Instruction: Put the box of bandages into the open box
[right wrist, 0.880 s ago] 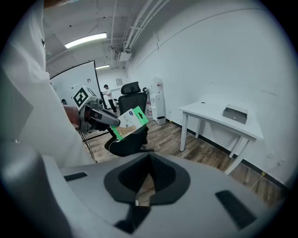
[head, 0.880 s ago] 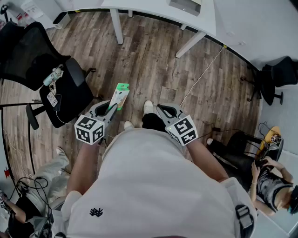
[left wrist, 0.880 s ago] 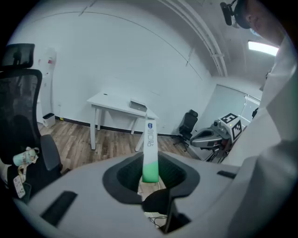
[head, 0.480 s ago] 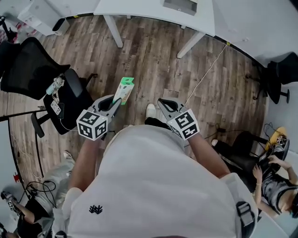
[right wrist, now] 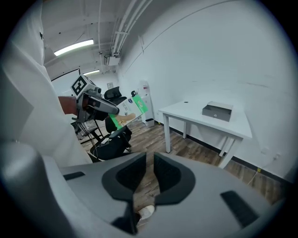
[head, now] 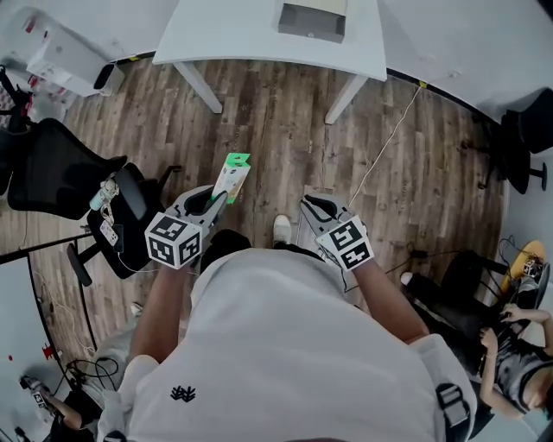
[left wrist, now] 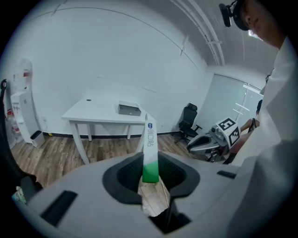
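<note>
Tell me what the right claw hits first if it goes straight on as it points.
Likely the wood floor, short of the white table; the right claw tilts downward and nothing stands between. Depth is unclear.

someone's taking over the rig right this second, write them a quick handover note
Left gripper: jaws shut on the bandage box, which is held out over the floor.
Right gripper: jaws nearly together, empty.
Open box: on the white table ahead, with floor between it and the person.
Done: the bandage box is picked up.
Left: carry it to the table, lower it into the open box, release.
</note>
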`<act>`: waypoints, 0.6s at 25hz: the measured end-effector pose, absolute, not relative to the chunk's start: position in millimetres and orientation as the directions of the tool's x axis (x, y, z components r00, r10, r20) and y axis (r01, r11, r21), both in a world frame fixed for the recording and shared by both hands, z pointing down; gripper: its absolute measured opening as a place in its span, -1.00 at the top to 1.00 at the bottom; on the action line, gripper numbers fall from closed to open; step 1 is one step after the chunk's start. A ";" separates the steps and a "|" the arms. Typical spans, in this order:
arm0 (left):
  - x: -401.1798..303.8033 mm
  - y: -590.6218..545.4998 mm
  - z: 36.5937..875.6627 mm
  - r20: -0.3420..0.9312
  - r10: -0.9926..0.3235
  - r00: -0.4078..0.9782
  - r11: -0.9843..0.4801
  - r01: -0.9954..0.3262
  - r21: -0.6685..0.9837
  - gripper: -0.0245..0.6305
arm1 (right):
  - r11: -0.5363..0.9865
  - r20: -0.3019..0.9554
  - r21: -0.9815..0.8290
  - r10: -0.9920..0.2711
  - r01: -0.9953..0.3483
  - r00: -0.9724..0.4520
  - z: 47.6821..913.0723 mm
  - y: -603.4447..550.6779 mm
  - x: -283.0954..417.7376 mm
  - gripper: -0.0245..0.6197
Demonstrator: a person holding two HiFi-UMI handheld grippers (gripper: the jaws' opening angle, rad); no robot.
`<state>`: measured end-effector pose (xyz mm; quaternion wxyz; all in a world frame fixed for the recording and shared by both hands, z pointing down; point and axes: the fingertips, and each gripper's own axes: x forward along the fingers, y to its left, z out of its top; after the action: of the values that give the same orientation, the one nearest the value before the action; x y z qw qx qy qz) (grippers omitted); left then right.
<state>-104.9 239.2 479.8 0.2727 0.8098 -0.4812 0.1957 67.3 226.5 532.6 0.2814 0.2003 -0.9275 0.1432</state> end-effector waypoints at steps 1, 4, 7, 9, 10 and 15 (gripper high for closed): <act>-103.6 231.6 478.6 0.578 -0.672 0.463 -0.390 -0.885 0.255 0.63 | 0.872 0.578 -0.160 -0.297 -0.462 -0.760 531.7 220.6 68.9 0.74; -98.8 211.6 477.7 0.580 -0.660 0.477 -0.407 -0.876 0.257 0.63 | 0.856 0.570 -0.178 -0.313 -0.486 -0.760 530.9 208.0 71.7 0.70; -96.7 191.7 480.4 0.582 -0.639 0.503 -0.435 -0.860 0.267 0.63 | 0.832 0.568 -0.199 -0.333 -0.518 -0.753 532.5 197.6 71.0 0.70; -94.6 173.5 481.5 0.575 -0.627 0.526 -0.461 -0.845 0.270 0.63 | 0.816 0.573 -0.203 -0.350 -0.542 -0.741 533.2 186.6 72.1 0.72; -94.0 161.7 482.1 0.570 -0.622 0.537 -0.476 -0.837 0.269 0.63 | 0.807 0.575 -0.203 -0.360 -0.554 -0.735 533.1 179.0 72.2 0.72; -104.1 100.2 490.2 0.553 -0.588 0.590 -0.525 -0.799 0.293 0.63 | 0.759 0.591 -0.190 -0.418 -0.623 -0.690 528.2 135.3 63.1 0.74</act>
<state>-104.1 100.2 490.2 0.2668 0.8507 -0.4075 0.1974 63.1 135.3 528.2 0.2669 0.2894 -0.8991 0.1914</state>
